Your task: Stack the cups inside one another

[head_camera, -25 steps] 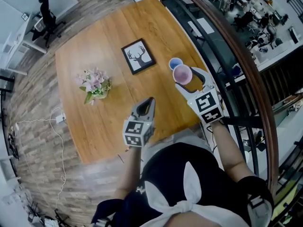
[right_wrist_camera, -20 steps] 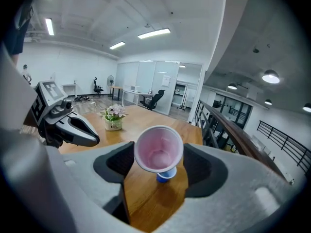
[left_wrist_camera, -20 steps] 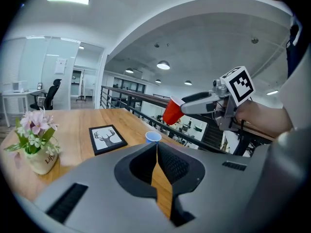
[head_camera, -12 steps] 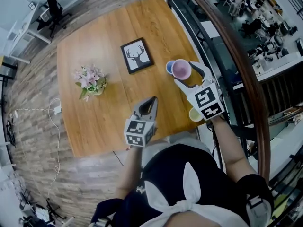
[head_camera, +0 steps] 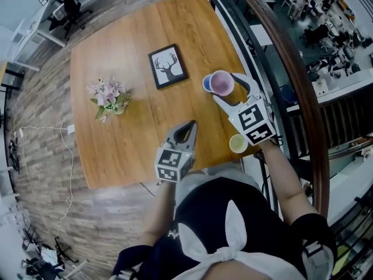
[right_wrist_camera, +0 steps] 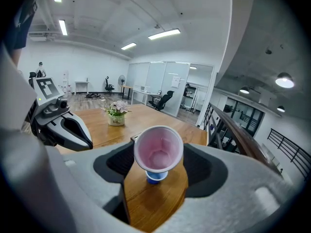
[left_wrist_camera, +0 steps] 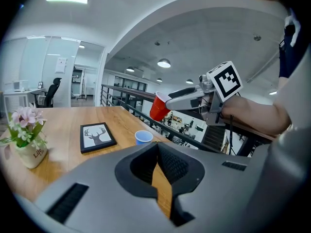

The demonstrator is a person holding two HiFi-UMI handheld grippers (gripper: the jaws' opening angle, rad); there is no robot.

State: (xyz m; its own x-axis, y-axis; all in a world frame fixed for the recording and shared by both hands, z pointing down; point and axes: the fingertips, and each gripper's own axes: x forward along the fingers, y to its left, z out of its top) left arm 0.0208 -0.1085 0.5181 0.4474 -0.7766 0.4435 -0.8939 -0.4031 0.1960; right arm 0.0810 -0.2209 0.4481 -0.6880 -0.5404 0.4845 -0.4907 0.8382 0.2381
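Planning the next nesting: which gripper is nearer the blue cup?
Right. The right gripper holds a red cup close to the blue cup; the left gripper hangs by the table edge.

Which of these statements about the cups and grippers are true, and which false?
1. The right gripper holds the red cup off the table. True.
2. The blue cup sits inside the red cup. False: it stands alone on the table.
3. The left gripper grips the yellow cup. False: it is shut and empty; that cup stands at the table's edge.
4. The deer picture lies between the flower pot and the blue cup. True.
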